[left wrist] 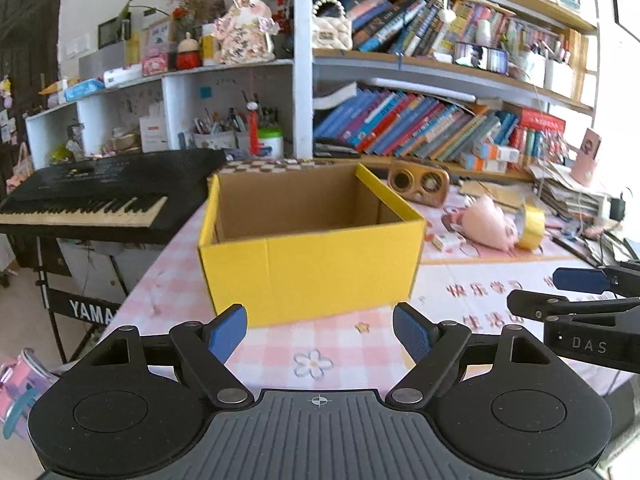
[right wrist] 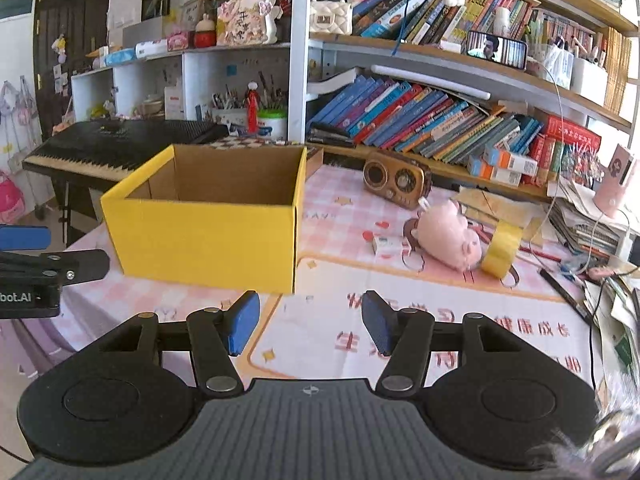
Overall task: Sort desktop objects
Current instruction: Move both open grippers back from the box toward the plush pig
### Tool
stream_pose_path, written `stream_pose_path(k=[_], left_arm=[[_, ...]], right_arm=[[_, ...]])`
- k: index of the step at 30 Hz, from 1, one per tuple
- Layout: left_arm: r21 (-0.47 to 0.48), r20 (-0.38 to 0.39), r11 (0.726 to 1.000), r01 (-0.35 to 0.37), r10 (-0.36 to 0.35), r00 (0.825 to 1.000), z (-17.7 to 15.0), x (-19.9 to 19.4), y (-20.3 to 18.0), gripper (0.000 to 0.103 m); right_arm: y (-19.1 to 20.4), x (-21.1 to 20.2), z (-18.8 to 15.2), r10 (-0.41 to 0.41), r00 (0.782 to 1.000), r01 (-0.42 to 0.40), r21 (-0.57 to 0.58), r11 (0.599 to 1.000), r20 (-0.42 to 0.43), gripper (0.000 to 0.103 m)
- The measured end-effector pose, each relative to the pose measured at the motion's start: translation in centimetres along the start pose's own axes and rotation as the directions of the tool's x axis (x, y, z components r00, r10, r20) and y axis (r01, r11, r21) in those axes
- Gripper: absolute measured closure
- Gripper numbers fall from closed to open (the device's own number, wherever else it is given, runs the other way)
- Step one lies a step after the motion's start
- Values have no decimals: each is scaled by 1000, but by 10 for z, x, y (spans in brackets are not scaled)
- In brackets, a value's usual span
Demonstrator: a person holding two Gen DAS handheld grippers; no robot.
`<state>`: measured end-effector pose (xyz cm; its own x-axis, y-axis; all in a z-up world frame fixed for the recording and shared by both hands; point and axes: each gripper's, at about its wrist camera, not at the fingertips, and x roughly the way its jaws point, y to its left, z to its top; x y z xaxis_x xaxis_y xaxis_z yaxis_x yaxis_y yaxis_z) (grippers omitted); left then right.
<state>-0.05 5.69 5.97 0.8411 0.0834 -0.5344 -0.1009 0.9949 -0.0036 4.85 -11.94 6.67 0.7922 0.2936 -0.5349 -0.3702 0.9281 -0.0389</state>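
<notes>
While both tongs are empty, the next job is probably to pick up one small thing and put it in the yellow box (right wrist: 208, 236). The right tongs (right wrist: 308, 326) are spread partway, with nothing between the blue pads. The left tongs (left wrist: 320, 332) are spread wide, and they hold nothing too.

The box sits just ahead of the left tongs, and ahead and to the left of the right tongs. It looks empty inside, as far as I can see. The pink pig toy (right wrist: 448, 240), the roll of yellow tape (right wrist: 502, 250) and a little white box (right wrist: 386, 246) lie ahead and to the right of the right tongs, close together.

To do it well, I think the right tongs should go for one thing only, from the near side, so they don't bump the other two.

Just ahead of both tongs the surface (right wrist: 400, 320) is bare, so there is room to move. Far right is a messy pile of papers and wires. The left tongs are near the left edge of the surface.
</notes>
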Motion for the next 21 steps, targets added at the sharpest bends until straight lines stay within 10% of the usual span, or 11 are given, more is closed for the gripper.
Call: stream_pose_path(k=[21], left_arm=[[142,-106,975,169,-155,982,-8,27,-57,20]], right_arm=[[-35,-1,-26,-90,992,97,84,992,-87,41]])
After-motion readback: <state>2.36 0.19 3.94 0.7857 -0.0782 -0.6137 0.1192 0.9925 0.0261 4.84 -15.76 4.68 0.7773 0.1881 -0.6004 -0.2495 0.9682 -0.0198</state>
